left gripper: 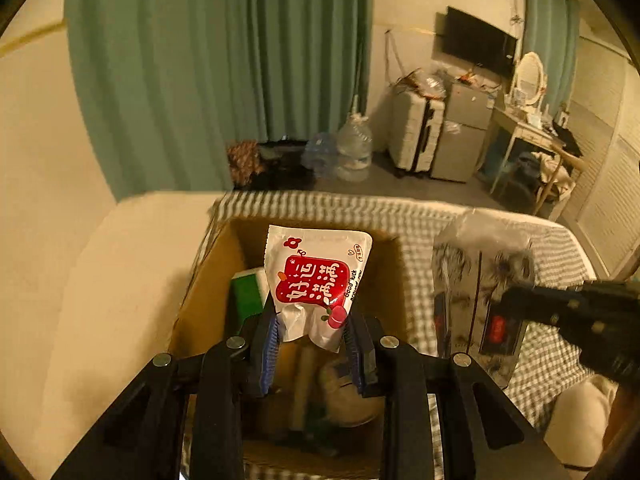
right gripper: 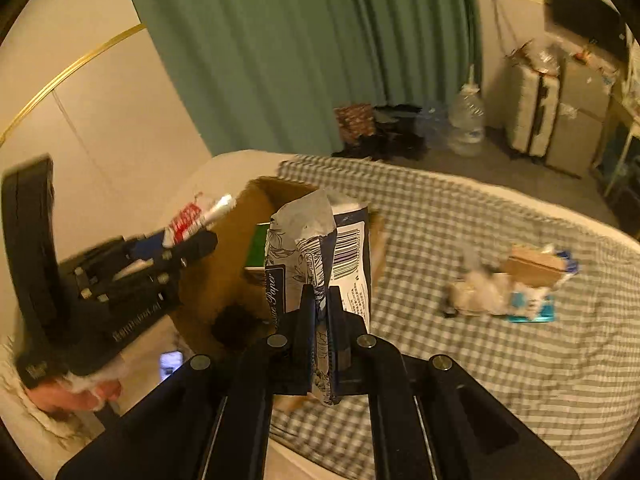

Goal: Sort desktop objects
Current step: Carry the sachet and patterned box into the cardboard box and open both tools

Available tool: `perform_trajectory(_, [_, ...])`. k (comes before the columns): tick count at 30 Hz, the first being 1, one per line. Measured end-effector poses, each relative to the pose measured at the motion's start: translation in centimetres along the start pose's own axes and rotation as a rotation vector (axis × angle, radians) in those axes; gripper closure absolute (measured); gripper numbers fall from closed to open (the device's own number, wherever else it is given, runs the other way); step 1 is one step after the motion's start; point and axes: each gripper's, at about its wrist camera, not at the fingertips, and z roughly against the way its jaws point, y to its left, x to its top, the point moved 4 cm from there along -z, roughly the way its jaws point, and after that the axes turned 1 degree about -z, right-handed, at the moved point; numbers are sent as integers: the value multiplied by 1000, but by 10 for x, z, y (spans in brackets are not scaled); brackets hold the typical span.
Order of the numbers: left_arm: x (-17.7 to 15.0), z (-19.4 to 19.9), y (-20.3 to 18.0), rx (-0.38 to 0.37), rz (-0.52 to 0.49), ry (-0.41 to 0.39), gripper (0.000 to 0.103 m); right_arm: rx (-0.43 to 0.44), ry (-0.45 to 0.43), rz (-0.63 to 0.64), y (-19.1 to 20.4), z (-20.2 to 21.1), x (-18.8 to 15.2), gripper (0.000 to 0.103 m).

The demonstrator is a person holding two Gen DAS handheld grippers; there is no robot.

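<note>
Two grippers show, each clamped on one packet. The left gripper [left gripper: 310, 330] has its jaws pressed on the lower end of one white sachet [left gripper: 318, 276] with a red label, and holds it above the open box [left gripper: 208, 280]. The right gripper [right gripper: 320, 320] has its jaws nearly together, pinching the thin end of one tissue pack [right gripper: 320, 248], white with dark blue print and a barcode. From the right wrist camera the pack stands up just beside the box, on its right; from the left wrist camera the same pack [left gripper: 480, 288] hangs over the checked cloth [left gripper: 440, 220] to the right of the box, with the right gripper [left gripper: 572, 312] coming in from the right edge.

One cardboard box stands on the cloth near its far left corner. Inside it lie one green-and-white carton [left gripper: 248, 292] against the left wall and several dim things at the bottom, too dark to count or name.

One small heap [right gripper: 516, 284] lies well apart on the cloth toward its right edge: one brown card piece, something white and fluffy, and a blue-and-white wrapper, blurred together.

One hand [right gripper: 76, 392] grips the left gripper's [right gripper: 180, 240] handle at the left of the right wrist view, a pale sleeve below it.

Beyond the bed stand one green curtain [left gripper: 220, 80], two clear water jugs [left gripper: 354, 148], one suitcase [left gripper: 416, 132] and one wall screen [left gripper: 478, 42].
</note>
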Motion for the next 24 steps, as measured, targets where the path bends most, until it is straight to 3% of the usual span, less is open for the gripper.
perform_trajectory(5, [-31,-40,25,15,-10,80,74,57,61,-42,11,-50,3,98])
perform_trajectory(8, [-43,-56,34,5,9,112,69,80,84,-46,16,-70,8,94])
perform_trajectory(11, [-48,-62,41,7,16,116,39,78,73,-42,23,-79,18,90])
perform_trajectory(12, [-48,-63,43,29,13,113,22,81,70,-46,25,-82,23,85])
perform_trajectory(13, [-48,-64,45,58,8,119,12,80,64,-57,25,-84,26,70])
perform_trajectory(14, [-49,-65,45,74,4,133,10,80,53,-69,24,-81,28,55])
perform_trajectory(15, [-51,-66,45,83,0,156,10,77,37,-78,24,-79,30,51])
perform_trajectory(21, [-58,-58,43,65,-8,153,10,-32,-17,-71,5,-65,29,47])
perform_trajectory(24, [-61,-49,33,56,-1,140,10,-55,-117,-120,-19,-34,19,47])
